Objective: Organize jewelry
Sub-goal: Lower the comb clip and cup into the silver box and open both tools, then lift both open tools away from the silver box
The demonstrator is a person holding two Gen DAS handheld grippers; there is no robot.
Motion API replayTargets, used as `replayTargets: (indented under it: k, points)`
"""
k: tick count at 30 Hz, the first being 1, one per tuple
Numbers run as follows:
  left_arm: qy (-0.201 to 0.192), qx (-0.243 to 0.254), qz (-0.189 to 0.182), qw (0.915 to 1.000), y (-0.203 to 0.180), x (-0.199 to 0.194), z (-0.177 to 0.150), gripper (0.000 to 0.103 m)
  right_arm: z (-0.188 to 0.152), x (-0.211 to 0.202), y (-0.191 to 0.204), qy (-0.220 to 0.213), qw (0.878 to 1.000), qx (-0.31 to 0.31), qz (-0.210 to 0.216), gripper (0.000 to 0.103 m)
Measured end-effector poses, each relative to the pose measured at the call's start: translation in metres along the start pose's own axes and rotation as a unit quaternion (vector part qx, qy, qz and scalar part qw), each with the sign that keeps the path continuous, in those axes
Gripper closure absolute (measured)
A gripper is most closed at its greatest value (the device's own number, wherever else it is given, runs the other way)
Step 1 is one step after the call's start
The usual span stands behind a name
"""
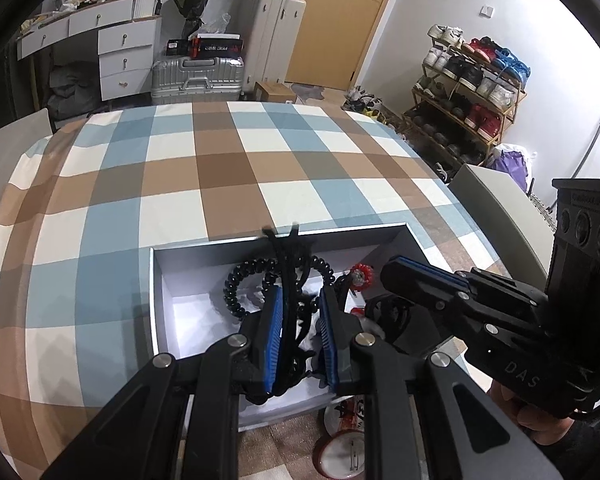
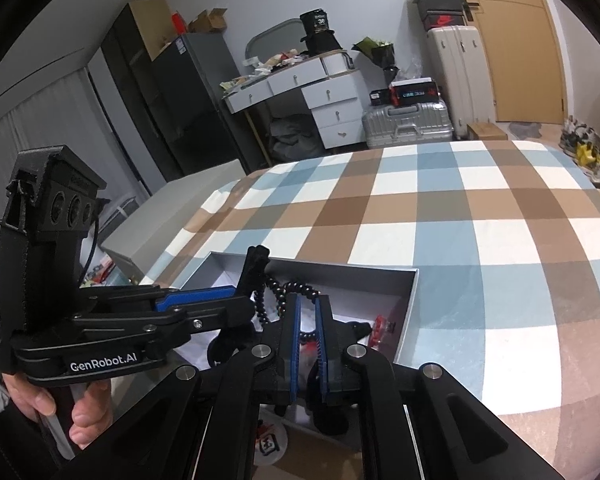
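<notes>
Checked bedcover (image 1: 228, 168) fills most of both views, blue/brown/white squares. Open white box (image 1: 164, 300) sits on it, lower centre of the left wrist view, lower centre-left of the right wrist view (image 2: 408, 304).

Left gripper (image 1: 298, 312) is over the box interior, bottom centre of its own view. Blue pads nearly together, pinching a black cord (image 1: 286, 280) that runs up between them and sticks out past the box's far wall. In the right wrist view the same gripper (image 2: 256, 276) comes in from the left edge, a hand (image 2: 56, 404) on its handle.

Right gripper (image 2: 308, 320) is at bottom centre of its view, jaws almost shut, with dark beads visible in the narrow gap; cannot tell whether the pads actually press on them. In the left view it reaches in from the right (image 1: 400, 272).

Black bead bracelet (image 1: 240, 284) lies coiled in the box, just left of and behind the left claw tips. Small red bead piece (image 1: 360, 276) lies in the box, right of the left claw.
</notes>
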State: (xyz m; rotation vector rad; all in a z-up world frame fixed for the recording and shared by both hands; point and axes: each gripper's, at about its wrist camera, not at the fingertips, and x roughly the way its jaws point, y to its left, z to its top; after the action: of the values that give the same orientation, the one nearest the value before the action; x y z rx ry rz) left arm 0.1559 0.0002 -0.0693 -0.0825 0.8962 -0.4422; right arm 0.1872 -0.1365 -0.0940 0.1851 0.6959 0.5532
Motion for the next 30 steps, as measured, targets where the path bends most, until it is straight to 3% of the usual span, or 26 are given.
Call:
replayTargets:
  k: [1,2,4,8,10,14,16,25,30]
  points:
    - [-0.001,0.004,0.001,1.0000,-0.002,-0.002,0.000,0.079,-0.001,-0.003,0.000,-0.003,1.000,0.002,0.001,0.094]
    - [-0.001,0.007,0.003,1.0000,-0.002,-0.003,0.000,0.062,0.000,-0.005,-0.001,-0.004,1.000,0.004,0.002,0.094]
    - [-0.012,0.013,0.008,0.9998,-0.004,-0.007,-0.001,0.052,-0.001,-0.011,0.000,-0.010,1.000,0.006,-0.001,0.094]
    - [-0.021,0.002,0.013,0.9997,-0.003,-0.014,-0.002,0.053,-0.002,-0.025,0.005,-0.020,1.000,0.002,-0.004,0.092]
    - [-0.028,0.002,0.020,0.9994,-0.005,-0.019,-0.004,0.052,-0.003,-0.034,0.009,-0.028,1.000,-0.004,-0.008,0.084]
    - [-0.042,0.004,0.040,0.9983,-0.010,-0.031,-0.010,0.052,-0.006,-0.048,0.016,-0.042,0.999,-0.008,-0.006,0.065]
    - [-0.044,-0.005,0.036,0.9983,-0.010,-0.036,-0.014,0.052,-0.009,-0.055,0.021,-0.045,0.999,-0.012,-0.003,0.049]
    - [-0.048,0.006,0.064,0.9968,-0.024,-0.049,-0.029,0.048,-0.028,-0.082,0.028,-0.058,0.998,-0.005,-0.016,0.034]
    - [-0.057,-0.002,0.072,0.9958,-0.026,-0.056,-0.039,0.028,-0.040,-0.091,0.029,-0.055,0.998,-0.003,-0.024,0.030]
